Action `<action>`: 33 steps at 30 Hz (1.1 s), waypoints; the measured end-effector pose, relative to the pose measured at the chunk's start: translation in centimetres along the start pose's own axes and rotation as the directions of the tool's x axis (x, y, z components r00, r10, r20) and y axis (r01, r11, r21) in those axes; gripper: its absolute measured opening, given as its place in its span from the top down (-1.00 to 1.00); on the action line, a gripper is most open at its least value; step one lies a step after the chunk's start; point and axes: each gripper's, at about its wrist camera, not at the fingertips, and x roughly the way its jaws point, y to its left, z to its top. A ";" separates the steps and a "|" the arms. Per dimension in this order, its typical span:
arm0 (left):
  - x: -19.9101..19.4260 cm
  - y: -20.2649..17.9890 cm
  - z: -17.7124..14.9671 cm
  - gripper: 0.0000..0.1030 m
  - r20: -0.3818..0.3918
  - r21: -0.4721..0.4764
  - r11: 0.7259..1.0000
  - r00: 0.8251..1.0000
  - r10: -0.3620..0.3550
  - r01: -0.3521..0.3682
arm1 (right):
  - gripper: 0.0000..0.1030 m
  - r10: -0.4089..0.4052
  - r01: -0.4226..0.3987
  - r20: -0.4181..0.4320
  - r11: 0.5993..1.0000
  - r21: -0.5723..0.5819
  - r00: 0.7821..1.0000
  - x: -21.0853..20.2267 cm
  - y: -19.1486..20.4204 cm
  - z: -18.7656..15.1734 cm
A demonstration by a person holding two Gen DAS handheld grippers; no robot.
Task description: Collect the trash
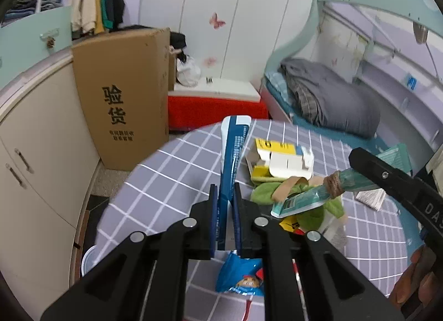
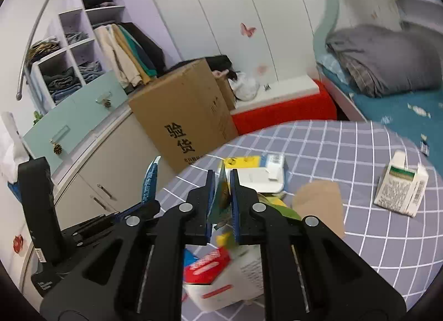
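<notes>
Covering most of the lower view, the round checked table (image 1: pixel 166 179) has bare cloth from 8 to 10 o'clock, its edge near a cardboard box (image 1: pixel 121 99). Above it, the left gripper (image 1: pixel 224 196) slants downward, clamped on a long blue wrapper (image 1: pixel 231 152) pointing to 12. At 3 o'clock the right gripper (image 2: pixel 222 196) pinches a teal packet (image 1: pixel 301 199) above the trash pile (image 1: pixel 279 163).
</notes>
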 end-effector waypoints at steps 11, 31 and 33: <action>-6.5 7.3 -1.2 0.81 0.050 -0.111 0.994 0.998 0.027 -0.021 | 0.79 0.094 -0.095 -0.013 0.984 -0.150 0.995 -0.2 10.5 -0.8; -7.6 28.8 -9.9 0.80 -0.102 -0.323 0.908 0.963 0.248 -0.268 | 0.79 0.182 -0.279 -0.349 0.926 -0.253 0.919 14.2 27.5 -14.0; -6.6 30.4 -10.4 0.80 -0.121 -0.344 0.899 0.962 0.243 -0.271 | 0.79 0.168 -0.271 -0.362 0.928 -0.255 0.917 15.3 27.8 -14.8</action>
